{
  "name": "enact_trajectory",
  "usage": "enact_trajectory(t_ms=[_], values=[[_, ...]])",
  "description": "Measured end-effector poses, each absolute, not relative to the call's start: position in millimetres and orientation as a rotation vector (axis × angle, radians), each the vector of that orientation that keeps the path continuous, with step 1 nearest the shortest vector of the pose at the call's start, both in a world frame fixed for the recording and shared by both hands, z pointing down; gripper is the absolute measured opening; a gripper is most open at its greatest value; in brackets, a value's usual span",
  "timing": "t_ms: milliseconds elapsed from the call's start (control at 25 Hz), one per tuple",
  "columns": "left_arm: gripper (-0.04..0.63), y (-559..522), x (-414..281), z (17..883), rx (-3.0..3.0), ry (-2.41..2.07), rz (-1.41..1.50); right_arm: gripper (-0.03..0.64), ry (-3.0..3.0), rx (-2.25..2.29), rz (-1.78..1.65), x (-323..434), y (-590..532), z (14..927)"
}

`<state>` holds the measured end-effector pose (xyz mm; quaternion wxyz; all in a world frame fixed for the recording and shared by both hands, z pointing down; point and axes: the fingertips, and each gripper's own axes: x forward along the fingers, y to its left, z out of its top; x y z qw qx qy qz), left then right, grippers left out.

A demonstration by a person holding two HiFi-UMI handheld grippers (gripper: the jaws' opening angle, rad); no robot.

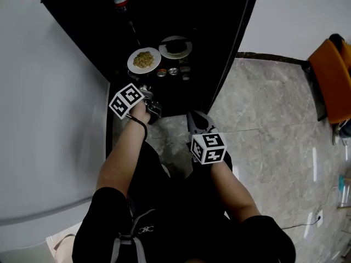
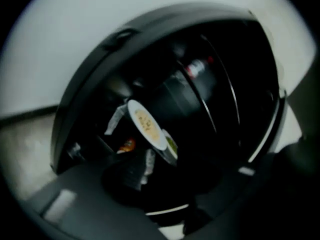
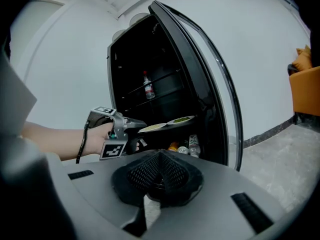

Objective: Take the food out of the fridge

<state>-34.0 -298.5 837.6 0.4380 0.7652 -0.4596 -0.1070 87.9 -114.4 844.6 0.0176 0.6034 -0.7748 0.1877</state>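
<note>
— Why's the left claw (image 2: 132, 141) half open, holding nothing?
— Probably lined up for the round white plate of fried rice (image 1: 144, 60) at the shelf's (image 1: 163, 61) front edge, inside the open black fridge (image 1: 82, 15). The right claw (image 3: 159, 156) hangs outside, shut, empty.

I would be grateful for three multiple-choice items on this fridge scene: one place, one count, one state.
1. Where is the rice plate? A on the floor; B on a fridge shelf; C on the chair.
2. How many plates with food stand on that shelf? A one; B two; C four.
3. The right gripper jaws are: A shut, empty; B wide open; C shut on a bottle.
Answers: 1 B, it sits inside beside the second plate; 2 B, just those two show; 3 A, they meet with nothing between.
</note>
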Motion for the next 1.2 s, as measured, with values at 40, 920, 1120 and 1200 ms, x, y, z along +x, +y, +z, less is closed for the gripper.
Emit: enact_trajectory(t_ms=[40, 920, 1120, 1200], values=[[0.195, -301, -38, 837, 1.813, -1.108, -0.385, -0.008, -2.407, 1.872, 0.586, 87, -114, 845], [0.028, -344, -65, 855, 1.510, -1.056, -0.617, -0.008, -2.338, 1.888, 0.571, 83, -115, 846], [0.026, -330, -68, 855, 1.480, -1.031, -0.629, -0.008, -2.351, 1.873, 0.552, 76, -117, 840], [0.031, -328, -69, 854, 1.498, -1.036, -0.637, -0.008, -2.354, 1.869, 0.548, 74, -117, 839]])
